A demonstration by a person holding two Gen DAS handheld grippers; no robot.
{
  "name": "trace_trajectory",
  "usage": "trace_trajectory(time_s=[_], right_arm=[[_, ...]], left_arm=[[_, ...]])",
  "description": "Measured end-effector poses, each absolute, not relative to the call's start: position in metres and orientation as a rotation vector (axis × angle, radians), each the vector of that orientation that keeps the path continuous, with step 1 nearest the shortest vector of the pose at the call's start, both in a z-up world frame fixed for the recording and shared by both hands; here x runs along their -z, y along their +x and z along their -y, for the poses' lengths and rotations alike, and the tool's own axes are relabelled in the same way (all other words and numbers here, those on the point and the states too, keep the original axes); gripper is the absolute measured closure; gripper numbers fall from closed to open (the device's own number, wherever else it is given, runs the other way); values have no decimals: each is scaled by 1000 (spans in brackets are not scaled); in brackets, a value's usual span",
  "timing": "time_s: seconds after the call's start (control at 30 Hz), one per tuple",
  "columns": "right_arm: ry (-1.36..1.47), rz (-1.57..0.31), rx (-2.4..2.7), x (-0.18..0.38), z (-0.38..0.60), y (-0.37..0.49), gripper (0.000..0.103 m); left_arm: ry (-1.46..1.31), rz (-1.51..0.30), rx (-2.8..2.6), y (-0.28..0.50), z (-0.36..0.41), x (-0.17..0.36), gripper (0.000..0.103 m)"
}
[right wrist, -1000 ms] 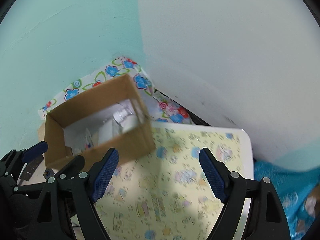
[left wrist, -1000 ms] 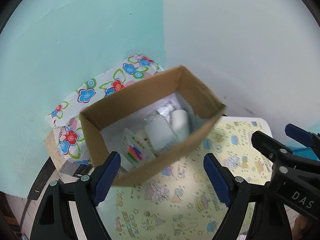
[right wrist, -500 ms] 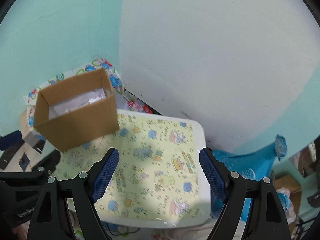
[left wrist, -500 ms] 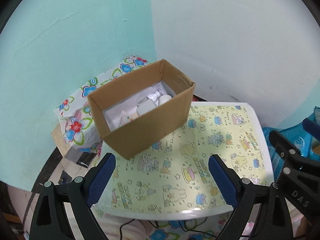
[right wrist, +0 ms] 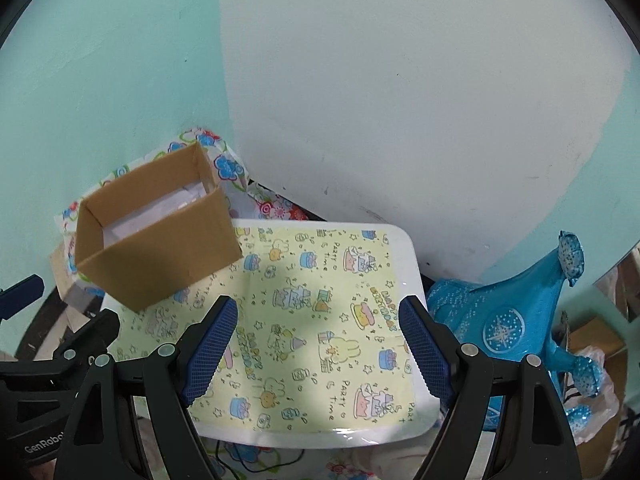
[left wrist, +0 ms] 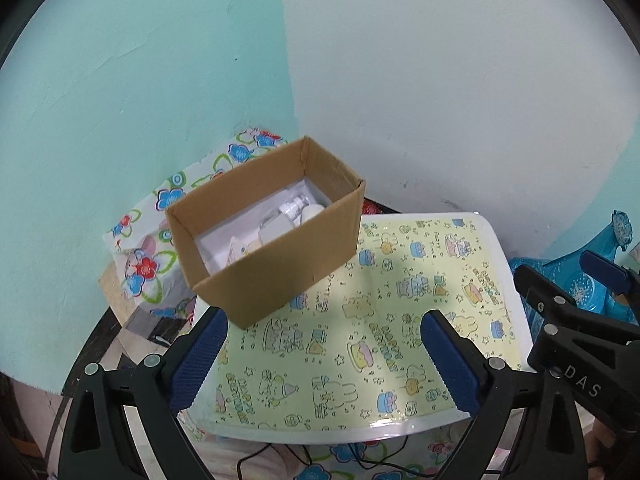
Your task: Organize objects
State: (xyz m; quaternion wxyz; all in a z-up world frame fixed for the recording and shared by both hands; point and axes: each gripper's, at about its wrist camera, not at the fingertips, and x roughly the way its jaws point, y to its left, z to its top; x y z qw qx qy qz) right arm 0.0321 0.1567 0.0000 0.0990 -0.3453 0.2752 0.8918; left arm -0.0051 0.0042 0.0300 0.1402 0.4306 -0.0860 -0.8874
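Nearest, the left claw [left wrist: 320, 354] is being held released, its jaws having just been opening with nothing between them; the right claw [right wrist: 318, 346] is likewise being held released and empty. Just ahead of both, the bench [left wrist: 496, 240] under its patterned cover is being shown bare of loose items. Farther ahead and to the left of each claw, the cardboard box [left wrist: 280, 264] is resting on the bench's far left corner, with a clear bottle [left wrist: 294, 206] and other small items lying inside. The organizing is being judged nearly or wholly done.
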Motion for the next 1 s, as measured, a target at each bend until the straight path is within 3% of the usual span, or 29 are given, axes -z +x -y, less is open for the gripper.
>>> trace_trajectory(time_s=[1.0], right_arm=[[-1029,-767,-2667,-2,-161,31,18]], left_arm=[[1225,296,2548,-9,-10,-35,0]])
